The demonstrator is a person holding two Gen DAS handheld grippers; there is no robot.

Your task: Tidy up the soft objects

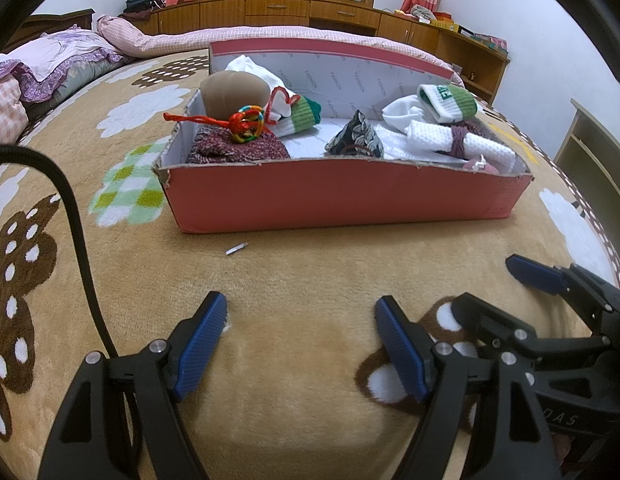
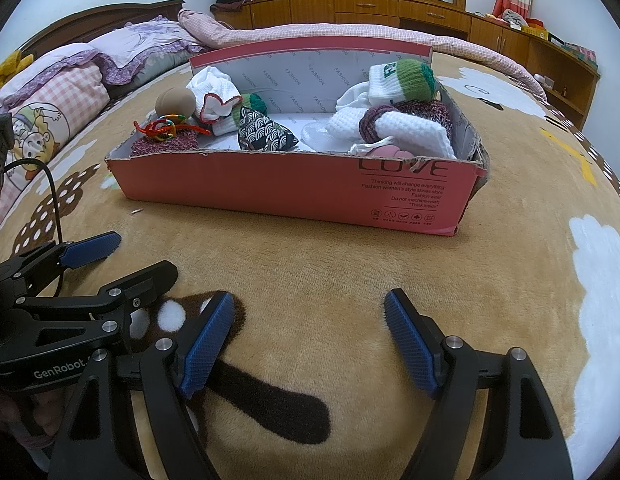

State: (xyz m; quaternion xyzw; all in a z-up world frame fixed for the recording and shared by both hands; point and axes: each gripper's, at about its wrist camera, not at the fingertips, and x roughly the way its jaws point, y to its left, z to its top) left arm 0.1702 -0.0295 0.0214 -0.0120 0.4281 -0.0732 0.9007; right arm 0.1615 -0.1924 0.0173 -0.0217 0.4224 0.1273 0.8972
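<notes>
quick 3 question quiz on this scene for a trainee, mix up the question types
1. True or false: the left gripper is shut on a sock.
2. Where does the black patterned pouch lie? A) on the blanket in front of the box B) inside the red box, near the middle C) on the pillow
3. Fill in: the rolled white towel at the box's right end is tied with a dark ____ band.

Key
1. False: both it and the right gripper stand open and empty over the blanket.
2. B
3. purple
</notes>
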